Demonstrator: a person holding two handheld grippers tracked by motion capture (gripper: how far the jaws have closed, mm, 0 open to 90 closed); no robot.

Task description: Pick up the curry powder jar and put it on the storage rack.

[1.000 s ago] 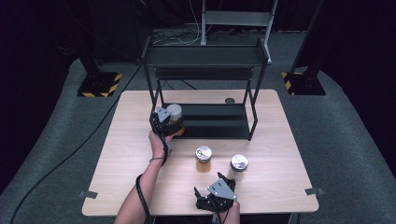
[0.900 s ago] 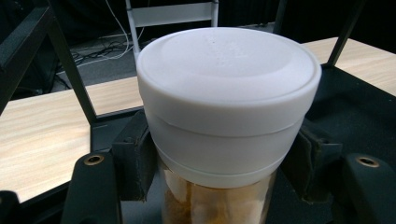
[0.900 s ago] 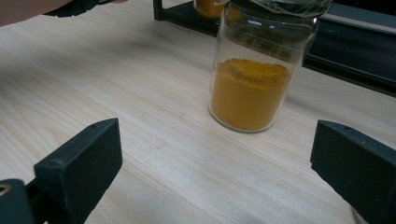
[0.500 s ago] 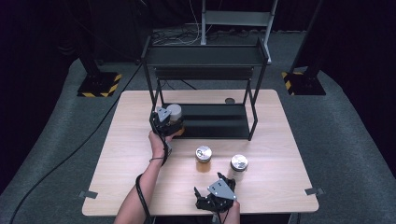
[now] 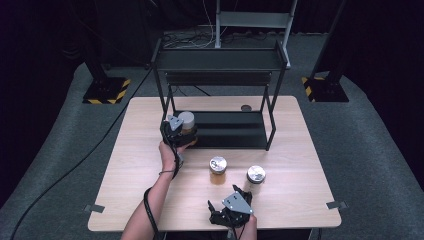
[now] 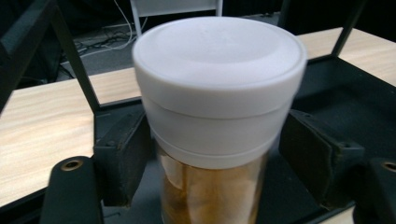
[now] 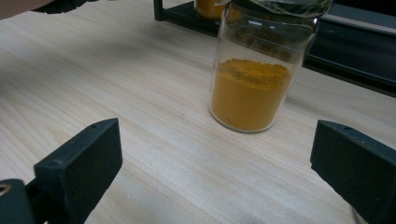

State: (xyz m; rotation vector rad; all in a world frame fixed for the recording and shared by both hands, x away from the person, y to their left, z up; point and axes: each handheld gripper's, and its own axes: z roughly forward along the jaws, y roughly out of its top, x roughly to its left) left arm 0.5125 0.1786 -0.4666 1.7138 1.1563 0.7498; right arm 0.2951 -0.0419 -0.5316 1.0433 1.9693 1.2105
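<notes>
Your left claw (image 5: 181, 131) has just been opening around the white-lidded jar (image 6: 219, 112) on the rack's lower shelf (image 5: 235, 131), its pads seemingly just clear of the glass. Your right claw (image 7: 219, 163) gapes wide and empty above the surface (image 5: 295, 200), with the turmeric jar (image 7: 254, 88) standing ahead

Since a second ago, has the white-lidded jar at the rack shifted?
No. The white-lidded jar sits at the same left corner of the black rack; the left claw has just been opening around it.

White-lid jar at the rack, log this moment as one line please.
left gripper: jaws just opened, clear of white-lid jar | jar: upright on rack's lower shelf | right gripper: open, facing turmeric jar on table
</notes>
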